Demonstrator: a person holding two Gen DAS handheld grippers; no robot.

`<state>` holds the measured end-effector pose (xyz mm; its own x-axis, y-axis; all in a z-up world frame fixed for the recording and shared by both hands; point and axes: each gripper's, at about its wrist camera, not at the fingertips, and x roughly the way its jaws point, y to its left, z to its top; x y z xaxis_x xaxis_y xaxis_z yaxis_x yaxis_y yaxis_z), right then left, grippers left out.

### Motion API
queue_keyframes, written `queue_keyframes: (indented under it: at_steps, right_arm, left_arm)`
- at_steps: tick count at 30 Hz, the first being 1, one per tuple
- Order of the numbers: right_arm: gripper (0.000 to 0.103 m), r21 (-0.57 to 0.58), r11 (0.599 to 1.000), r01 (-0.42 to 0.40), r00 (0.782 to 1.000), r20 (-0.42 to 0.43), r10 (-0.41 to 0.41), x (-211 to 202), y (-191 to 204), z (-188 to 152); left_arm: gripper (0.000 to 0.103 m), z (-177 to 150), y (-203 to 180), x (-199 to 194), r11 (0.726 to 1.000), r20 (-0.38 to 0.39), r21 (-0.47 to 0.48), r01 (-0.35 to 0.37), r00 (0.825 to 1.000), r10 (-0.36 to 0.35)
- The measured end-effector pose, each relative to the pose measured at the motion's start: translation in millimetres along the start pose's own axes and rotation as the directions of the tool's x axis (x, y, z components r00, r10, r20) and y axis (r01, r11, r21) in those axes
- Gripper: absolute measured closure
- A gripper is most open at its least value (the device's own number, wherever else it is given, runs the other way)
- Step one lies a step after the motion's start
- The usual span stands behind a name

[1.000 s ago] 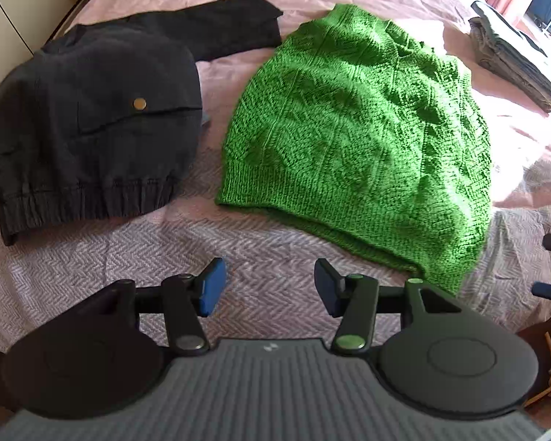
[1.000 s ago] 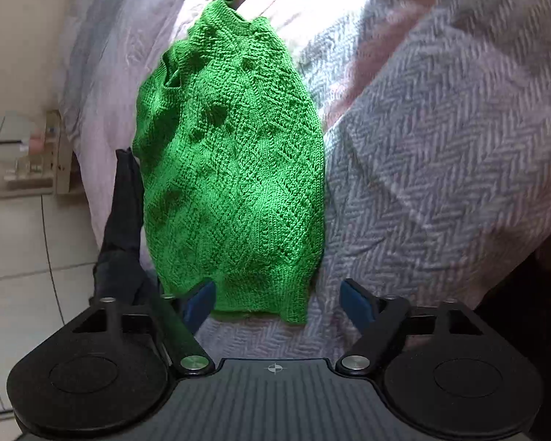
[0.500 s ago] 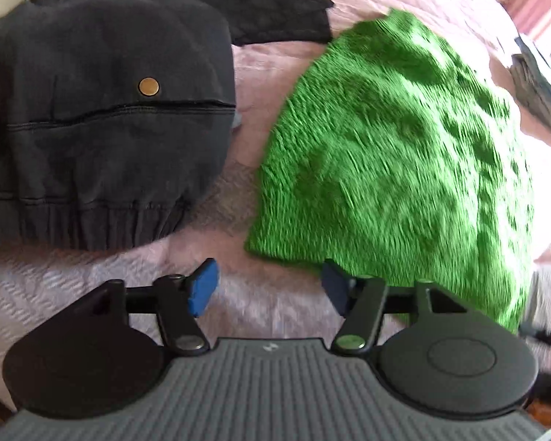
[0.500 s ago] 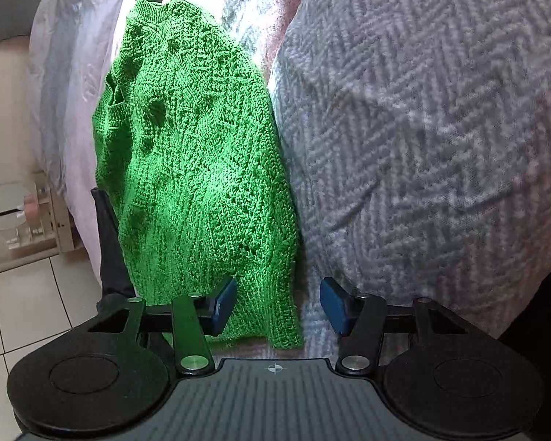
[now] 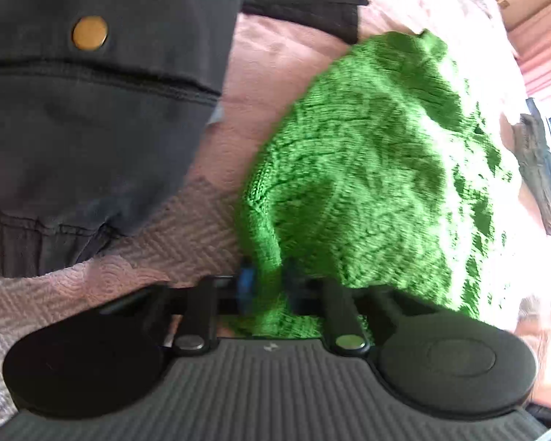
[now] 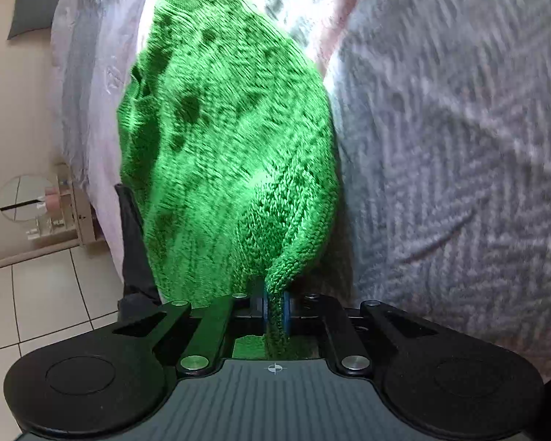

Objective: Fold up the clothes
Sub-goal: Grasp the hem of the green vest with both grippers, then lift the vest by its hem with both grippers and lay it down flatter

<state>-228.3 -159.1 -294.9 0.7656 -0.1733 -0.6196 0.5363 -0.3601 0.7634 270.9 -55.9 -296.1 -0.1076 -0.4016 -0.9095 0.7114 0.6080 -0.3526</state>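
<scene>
Step in hand: grasp of the sweater (image 5: 378,169) hem, both corners, ahead of a fold. Left gripper (image 5: 266,286) has just closed; its pads pinch the near left corner of the green knit, fabric bunched between them. Right gripper (image 6: 275,312) has likewise just closed, and a narrow ridge of the knit at the other hem corner is clamped between its blue pads (image 6: 286,312). Sweater lies flat on the bed (image 5: 187,235), hem toward the grippers, neck at the far end; the picture from the left gripper is blurred, so hem detail there is uncertain. Next move, as judged: lift both corners together, level with each other, and carry the hem toward the neck so the knit doubles over without skewing. The loose knit looks stretchy, so uneven pull would likely distort the edge; the pinch on the right takes in little fabric and may slip. Count: one green sweater; one dark jacket (image 5: 92,121) just left of it, with one brass snap (image 5: 90,33) showing; one stack of folded clothes (image 5: 542,169) at the far right; two grippers.
</scene>
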Motion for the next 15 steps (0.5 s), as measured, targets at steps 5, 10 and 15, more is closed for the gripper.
queue_keyframes:
  at_steps: [5, 10, 15]
  right_arm:
    - [0.098, -0.154, 0.981, -0.120, 0.987, 0.086, 0.134, -55, 66, 45]
    - [0.099, -0.369, 0.906, -0.206, 0.959, 0.110, 0.262, -118, 162, 99]
    - [0.099, -0.565, 0.762, -0.316, 0.910, 0.045, 0.412, -190, 243, 113]
  left_arm:
    - [0.099, -9, -15, -66, 0.981, 0.131, -0.059, 0.184, 0.976, -0.175]
    - [0.099, -14, -77, -150, 0.936, 0.302, 0.022, 0.350, 0.890, -0.340]
    - [0.099, -20, -150, -240, 0.902, 0.503, 0.155, 0.404, 0.753, -0.424]
